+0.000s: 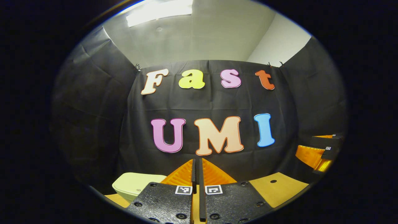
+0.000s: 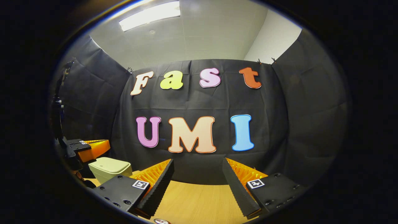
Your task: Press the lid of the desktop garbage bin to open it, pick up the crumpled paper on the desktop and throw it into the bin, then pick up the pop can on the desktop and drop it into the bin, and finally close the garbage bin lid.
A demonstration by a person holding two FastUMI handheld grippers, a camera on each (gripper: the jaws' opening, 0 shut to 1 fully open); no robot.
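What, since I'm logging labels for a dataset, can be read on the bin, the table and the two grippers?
Bin: no text visible.
Left gripper: square black-and-white coded markers, patterns, no words.
Right gripper: the same kind of markers, no words.
Table: no text.
Round object at the lower edge: red marking, too cut off to read.

bin (image 1: 136, 185) cut off low by left gripper's (image 1: 197, 174) body in left gripper view; lid state unreadable. right gripper view: bin (image 2: 109, 169) base hidden behind right gripper's (image 2: 197, 174) finger mount, a small round thing (image 2: 161, 221) clipped at bottom edge, can't identify, table (image 2: 199, 199) partly covered
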